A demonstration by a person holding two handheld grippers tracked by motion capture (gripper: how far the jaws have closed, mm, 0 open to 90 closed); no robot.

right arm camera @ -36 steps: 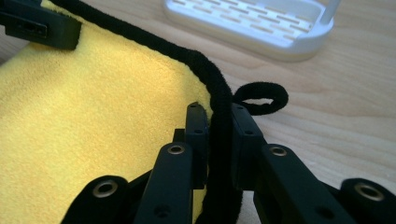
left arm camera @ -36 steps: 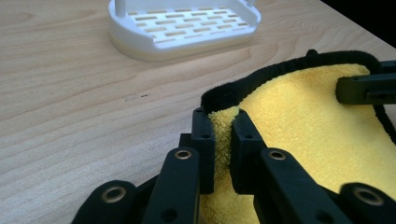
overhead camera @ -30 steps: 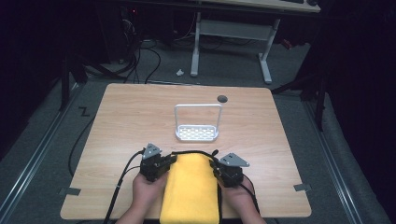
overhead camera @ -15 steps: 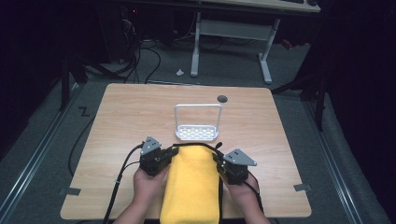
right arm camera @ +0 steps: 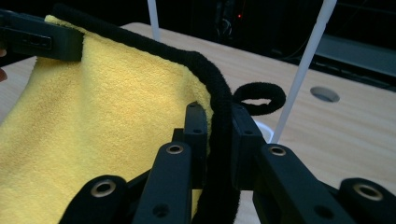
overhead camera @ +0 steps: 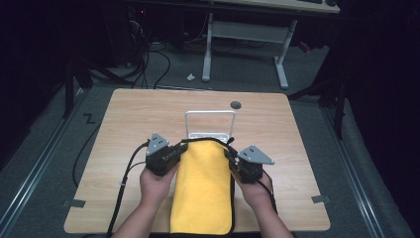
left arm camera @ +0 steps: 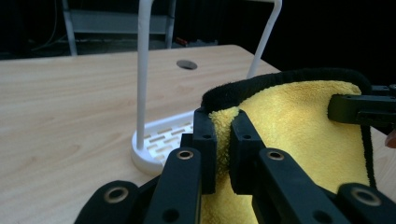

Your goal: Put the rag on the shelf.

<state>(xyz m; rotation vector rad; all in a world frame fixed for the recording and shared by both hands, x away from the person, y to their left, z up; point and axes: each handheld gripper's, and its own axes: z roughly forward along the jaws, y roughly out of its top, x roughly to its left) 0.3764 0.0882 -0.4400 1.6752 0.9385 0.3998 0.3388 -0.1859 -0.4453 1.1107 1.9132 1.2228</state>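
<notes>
A yellow towel (overhead camera: 204,186) with black edging hangs between my two grippers, its far edge lifted off the table and its near end draped over the table's front edge. My left gripper (overhead camera: 174,154) is shut on the towel's far left corner (left arm camera: 223,140). My right gripper (overhead camera: 232,157) is shut on the far right corner, pinching the black edging (right arm camera: 219,135); a small black loop (right arm camera: 259,97) sticks out beyond it. Just past the towel's lifted edge stands a white wire rack (overhead camera: 210,124) with a slotted base (left arm camera: 161,140) and an upright hoop.
The wooden table (overhead camera: 133,129) has a round cable hole (overhead camera: 236,104) behind the rack. Black cables trail from both grippers towards the front edge. A white desk frame (overhead camera: 245,44) and floor cables lie beyond the table.
Both grippers have risen and moved forward, lifting the towel's far edge towards the rack. The towel now covers the rack's base in the high view.
</notes>
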